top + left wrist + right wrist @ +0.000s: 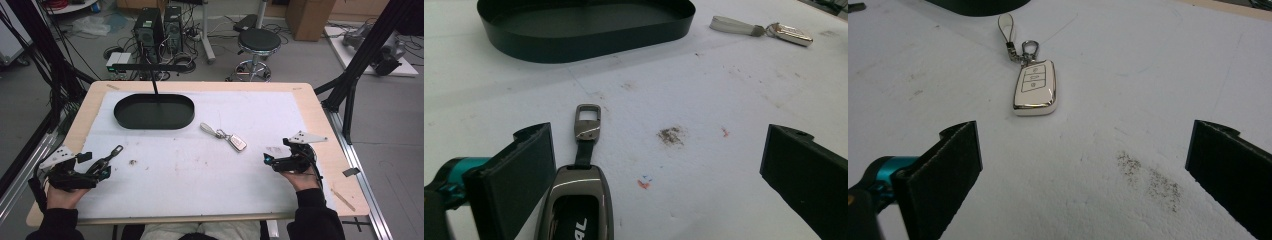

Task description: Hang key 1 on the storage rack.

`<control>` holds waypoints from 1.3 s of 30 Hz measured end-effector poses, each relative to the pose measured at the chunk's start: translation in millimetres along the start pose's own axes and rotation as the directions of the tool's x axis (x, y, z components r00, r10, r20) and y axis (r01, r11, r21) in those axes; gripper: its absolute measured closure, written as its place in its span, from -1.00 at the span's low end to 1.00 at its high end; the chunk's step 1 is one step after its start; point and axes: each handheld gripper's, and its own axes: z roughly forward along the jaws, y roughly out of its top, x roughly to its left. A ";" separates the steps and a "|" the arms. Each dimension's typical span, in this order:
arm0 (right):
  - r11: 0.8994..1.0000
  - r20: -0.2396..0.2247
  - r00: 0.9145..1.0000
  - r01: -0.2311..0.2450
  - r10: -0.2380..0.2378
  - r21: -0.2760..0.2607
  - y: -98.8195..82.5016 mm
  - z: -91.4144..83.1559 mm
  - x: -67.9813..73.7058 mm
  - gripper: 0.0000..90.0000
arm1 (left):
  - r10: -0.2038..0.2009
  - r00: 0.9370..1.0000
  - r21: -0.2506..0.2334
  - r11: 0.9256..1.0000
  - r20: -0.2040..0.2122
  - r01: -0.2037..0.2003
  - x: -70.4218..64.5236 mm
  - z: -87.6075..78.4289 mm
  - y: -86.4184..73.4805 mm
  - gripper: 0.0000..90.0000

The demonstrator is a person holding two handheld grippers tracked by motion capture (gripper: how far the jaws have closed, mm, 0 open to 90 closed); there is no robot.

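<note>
White key fob (1034,87) lies straight ahead of right gripper (1083,165), long axis twd it; fingers spread, nothing betw.

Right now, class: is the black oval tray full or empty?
Empty. The black oval tray shows bare floor; the white key fob and dark key fob lie outside it.

key fobs: 2 — dark fob (576,205), white fob (1034,87) | black tray (154,111): 1
</note>
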 end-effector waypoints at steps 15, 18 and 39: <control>1.000 0.010 1.000 0.009 -0.009 0.007 -1.2 1.9 2.2 -0.98 | 0.009 1.000 0.001 1.000 -0.007 -0.009 -2.1 0.6 0.0 -0.96; 1.000 0.014 1.000 0.013 -0.013 0.002 -0.6 1.4 1.4 -0.98 | 0.011 1.000 0.007 1.000 -0.006 -0.011 -2.5 1.4 -0.1 -0.96; 0.997 0.000 0.999 0.053 -0.053 0.050 16.2 13.4 7.6 -0.98 | 0.018 1.000 0.009 1.000 -0.010 -0.018 -2.9 3.5 -0.3 -0.96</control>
